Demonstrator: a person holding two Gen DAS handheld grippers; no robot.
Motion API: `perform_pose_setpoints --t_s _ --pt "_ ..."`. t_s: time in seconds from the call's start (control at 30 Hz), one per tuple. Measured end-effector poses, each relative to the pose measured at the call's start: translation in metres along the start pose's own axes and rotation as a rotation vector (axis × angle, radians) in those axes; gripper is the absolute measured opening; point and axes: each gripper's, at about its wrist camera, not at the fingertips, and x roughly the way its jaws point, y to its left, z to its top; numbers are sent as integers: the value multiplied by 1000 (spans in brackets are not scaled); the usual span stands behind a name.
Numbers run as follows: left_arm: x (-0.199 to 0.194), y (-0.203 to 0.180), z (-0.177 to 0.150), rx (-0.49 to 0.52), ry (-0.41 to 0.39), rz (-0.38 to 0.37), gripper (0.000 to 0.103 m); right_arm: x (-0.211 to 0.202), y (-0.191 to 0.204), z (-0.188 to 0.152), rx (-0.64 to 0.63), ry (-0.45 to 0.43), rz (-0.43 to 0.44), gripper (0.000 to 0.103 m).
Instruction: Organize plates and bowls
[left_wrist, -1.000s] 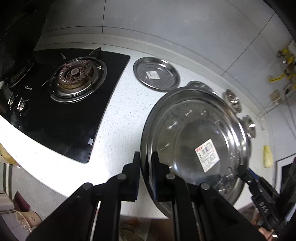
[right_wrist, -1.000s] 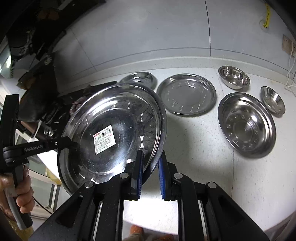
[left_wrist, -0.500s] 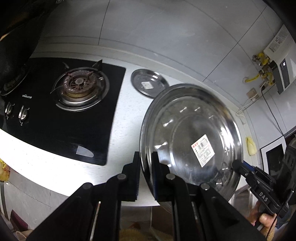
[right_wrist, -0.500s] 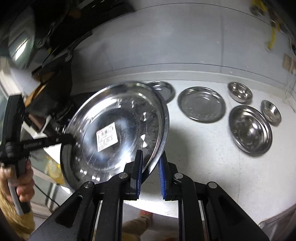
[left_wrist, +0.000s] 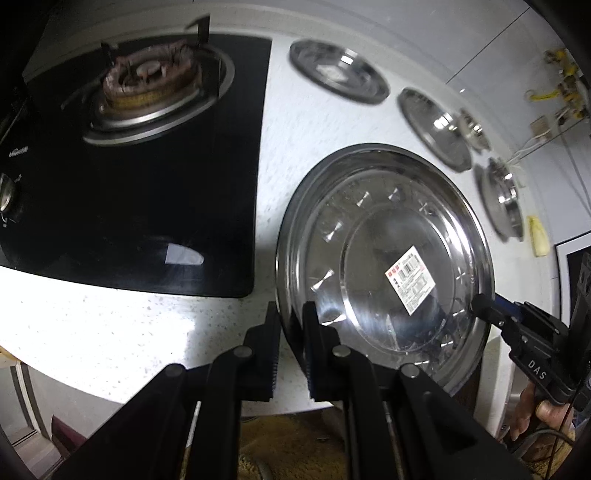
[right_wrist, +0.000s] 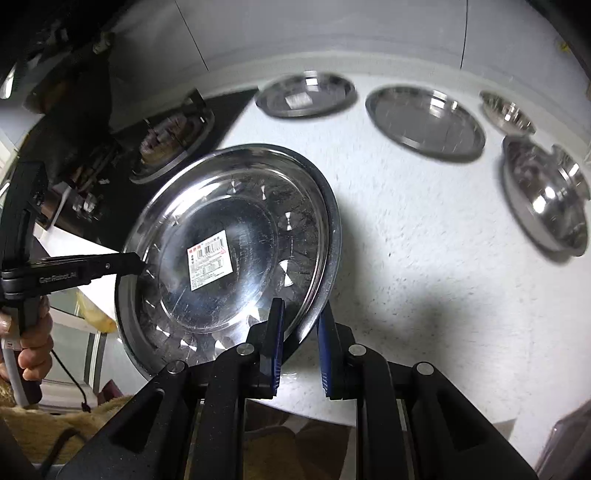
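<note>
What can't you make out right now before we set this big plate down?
- Big plate underside and whether it touches the counter: both views, hidden by the plate itself.
- Sticker text: too small.
- Far plates and bowls: motion-blurred.
- Counter's right end: left wrist view, cut off by the edge.

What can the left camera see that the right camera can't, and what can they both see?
Only the left wrist view shows the stove knob, the yellow pipe fittings on the wall and the hand holding the right hand-held gripper.

Only the right wrist view shows the hand holding the left hand-held gripper.

Both show the big plate with its sticker, pinched at its rim by both grippers, the gas burner, the white counter, and more plates and bowls along the wall.
</note>
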Motion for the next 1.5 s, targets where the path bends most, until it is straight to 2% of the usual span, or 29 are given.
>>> perform_pose_setpoints --t_s 0.33,0.5,0.57,0.6,0.63,0.7,0.77,0.83,0.87,0.93,0.97,1.0,1.03,1.13,1.23,1.4,1.5 --pt "25 -5 2 -9 17 80 11 32 -12 -5 -9 85 51 15" --pt "23 -8 3 5 -13 104 12 32 -16 -4 -14 90 76 16" --pt "16 -10 1 30 -64 126 12 32 -17 -4 -19 91 69 17" --pt "13 -11 1 45 -80 136 12 31 -18 -5 -23 91 78 20" --pt "8 -12 1 63 -96 152 13 30 -19 -6 -21 91 88 31" --pt "1 -13 2 77 -118 177 16 26 -21 -6 -17 80 98 45" --pt "-13 -17 6 105 -163 219 22 16 -24 -6 -38 61 100 46" --pt "-30 -26 16 128 -226 233 37 0 -32 0 -60 25 96 50" --pt "-41 -35 26 123 -263 205 41 -13 -40 9 -72 -15 94 52" --pt "-50 -55 48 119 -304 132 55 -39 -59 38 -105 -96 47 67" --pt "-51 -66 59 119 -311 92 57 -47 -68 51 -117 -124 21 73" --pt "-49 -77 73 116 -306 44 60 -54 -83 73 -135 -149 1 87" --pt "-39 -93 94 95 -277 -20 60 -55 -97 94 -138 -158 -17 92" --pt "-5 -131 141 87 -189 -125 60 -35 -140 151 -85 -81 -24 92" --pt "46 -162 189 37 -103 -177 60 0 -184 199 -1 -1 -23 92" --pt "100 -179 229 -70 -53 -172 60 39 -224 231 59 46 -17 90" --pt "118 -180 242 -89 -36 -148 58 58 -235 238 78 74 -18 81"
